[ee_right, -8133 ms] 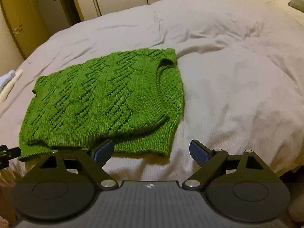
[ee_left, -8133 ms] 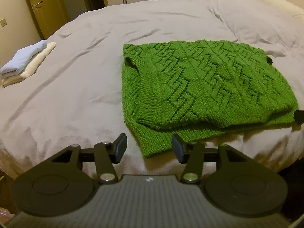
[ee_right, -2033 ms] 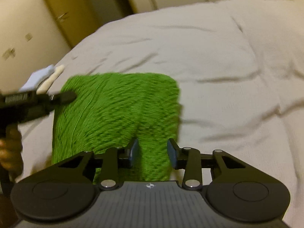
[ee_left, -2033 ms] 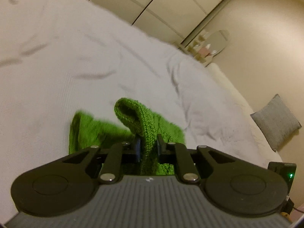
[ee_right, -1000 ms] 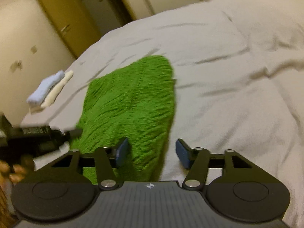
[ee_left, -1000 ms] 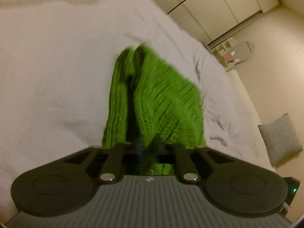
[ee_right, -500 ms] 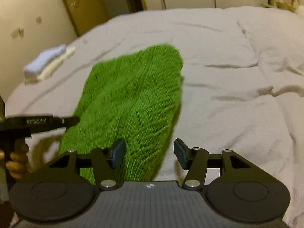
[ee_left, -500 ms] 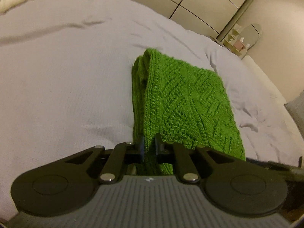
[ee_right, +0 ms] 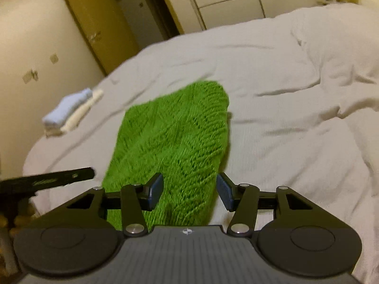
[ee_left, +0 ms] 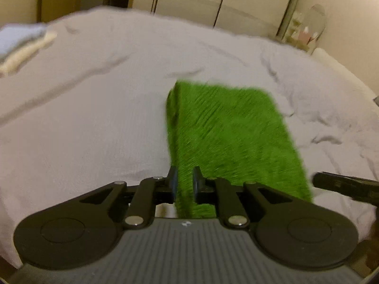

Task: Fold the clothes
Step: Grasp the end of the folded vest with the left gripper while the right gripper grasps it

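Observation:
A green knitted sweater [ee_left: 227, 130] lies folded into a long strip on the pale grey bed cover [ee_left: 83, 118]. My left gripper [ee_left: 184, 182] is shut on the near left edge of the sweater and lifts that edge off the cover. In the right wrist view the sweater [ee_right: 175, 137] runs away from me. My right gripper [ee_right: 189, 189] hangs over its near end with jaws apart and closing; the pads do not press the knit. The tip of the left gripper [ee_right: 59, 179] shows at the left, held by a hand [ee_right: 14, 217].
A small stack of folded clothes [ee_right: 68, 111], light blue on cream, sits at the bed's far left edge. The bed cover [ee_right: 296, 142] is rumpled on the right. Wardrobe doors [ee_left: 248, 2] and a yellow door [ee_right: 94, 19] stand behind the bed.
The left gripper has rolled and moved up and sideways with the sweater edge still in it; the sweater now lies flatter, as a strip. The right gripper has kept its place over the near end.

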Demonstrator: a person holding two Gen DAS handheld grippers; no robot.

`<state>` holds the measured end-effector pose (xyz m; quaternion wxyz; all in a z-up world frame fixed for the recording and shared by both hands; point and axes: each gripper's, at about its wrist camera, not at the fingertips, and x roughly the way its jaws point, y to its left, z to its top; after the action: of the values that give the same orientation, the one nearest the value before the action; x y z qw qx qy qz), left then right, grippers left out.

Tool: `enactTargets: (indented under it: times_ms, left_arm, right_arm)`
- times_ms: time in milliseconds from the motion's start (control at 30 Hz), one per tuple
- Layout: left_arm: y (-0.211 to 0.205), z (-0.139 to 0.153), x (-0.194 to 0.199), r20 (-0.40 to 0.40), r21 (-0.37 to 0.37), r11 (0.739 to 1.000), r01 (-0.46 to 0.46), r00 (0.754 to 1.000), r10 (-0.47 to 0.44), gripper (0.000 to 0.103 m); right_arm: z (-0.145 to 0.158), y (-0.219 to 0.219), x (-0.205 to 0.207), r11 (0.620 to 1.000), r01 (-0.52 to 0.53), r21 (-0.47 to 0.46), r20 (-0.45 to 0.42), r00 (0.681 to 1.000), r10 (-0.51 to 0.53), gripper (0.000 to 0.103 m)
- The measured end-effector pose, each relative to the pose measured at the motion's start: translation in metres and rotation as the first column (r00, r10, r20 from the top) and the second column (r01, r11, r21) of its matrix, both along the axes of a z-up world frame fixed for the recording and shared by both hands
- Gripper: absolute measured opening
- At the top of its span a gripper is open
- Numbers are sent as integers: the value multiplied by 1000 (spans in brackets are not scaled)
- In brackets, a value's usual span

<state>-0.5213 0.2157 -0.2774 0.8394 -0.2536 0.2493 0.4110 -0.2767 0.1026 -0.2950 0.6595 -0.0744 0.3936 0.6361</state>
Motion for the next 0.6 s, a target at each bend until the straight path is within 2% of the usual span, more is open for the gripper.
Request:
enactTargets:
  times_ms: [100,167,267,333,467,600]
  left_arm:
    - [-17,11,11,50,35,995,94,994,-96,10]
    - [-20,8,27,32,34,988,148,988,-149,11]
    - [-28,-21,44,-107,24,981,194,976,-191,12]
    - [-34,-41,47,-178,28,977,209,963,-201,14]
    - [-27,-45,30,-111,-14,985,171,979,-172,15]
    - [-26,-44,30,-113,-20,985,174,978,-175,16]
  right_arm:
    - [-12,5,5,1000,15,-7,-91,996,-15,41]
    - [-19,11,1,1000,8,-29,-106,994,-11,39]
    - [-20,12,-20,997,-52,-50,23,998,53,39]
    - [-25,16,-26,989,-101,-104,56,993,107,41]
    - [-18,16,-19,990,-88,-109,46,995,93,45]
    - [4,13,-17,999,-53,3,125,991,52,41]
